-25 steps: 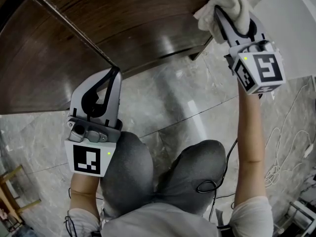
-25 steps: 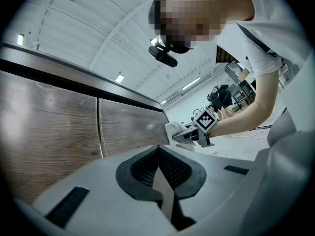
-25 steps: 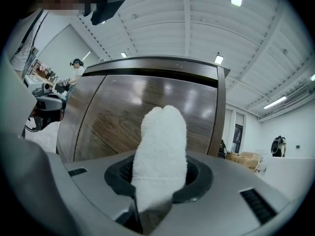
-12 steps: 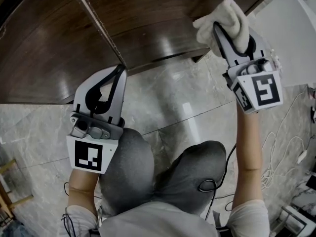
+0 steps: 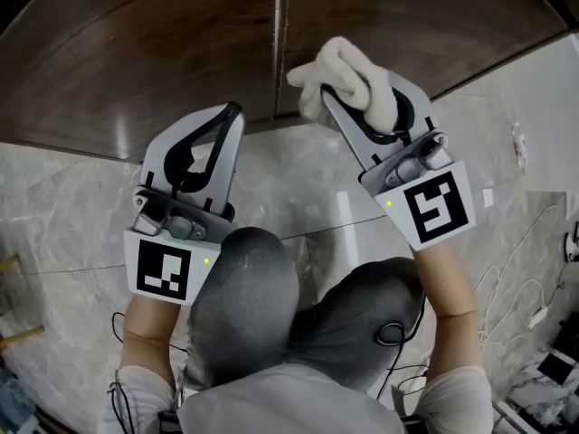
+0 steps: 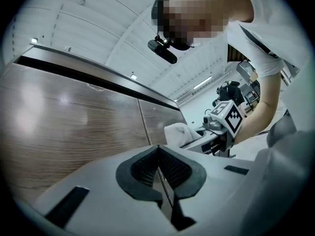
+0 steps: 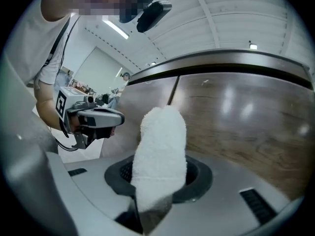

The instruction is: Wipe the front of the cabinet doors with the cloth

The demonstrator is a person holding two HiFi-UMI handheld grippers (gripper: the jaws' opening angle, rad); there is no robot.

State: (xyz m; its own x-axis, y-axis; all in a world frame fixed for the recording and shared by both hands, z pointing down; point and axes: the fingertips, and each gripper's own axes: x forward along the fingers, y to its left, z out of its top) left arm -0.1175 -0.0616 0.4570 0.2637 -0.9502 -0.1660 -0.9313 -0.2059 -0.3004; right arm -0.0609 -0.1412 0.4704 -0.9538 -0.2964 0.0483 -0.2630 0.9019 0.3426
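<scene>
Two dark wood cabinet doors (image 5: pixel 154 52) fill the top of the head view, with a seam (image 5: pixel 278 34) between them. My right gripper (image 5: pixel 327 96) is shut on a white cloth (image 5: pixel 351 81), which bulges out past the jaw tips. The cloth sits at the lower edge of the doors just right of the seam; I cannot tell if it touches. In the right gripper view the cloth (image 7: pixel 160 146) stands up before the door (image 7: pixel 246 117). My left gripper (image 5: pixel 232 112) is shut and empty, its tips (image 6: pixel 158 148) close to the door (image 6: pixel 64 127) left of the seam.
Grey marble floor (image 5: pixel 63 206) lies below the doors. The person's knees (image 5: pixel 244 287) in grey trousers are between the grippers. Cables (image 5: pixel 534 315) trail on the floor at right. A white surface (image 5: pixel 543 107) adjoins the cabinet's right end.
The right gripper has carried the cloth left along the door, from the right end to near the seam. The left gripper has stayed by the door's lower edge.
</scene>
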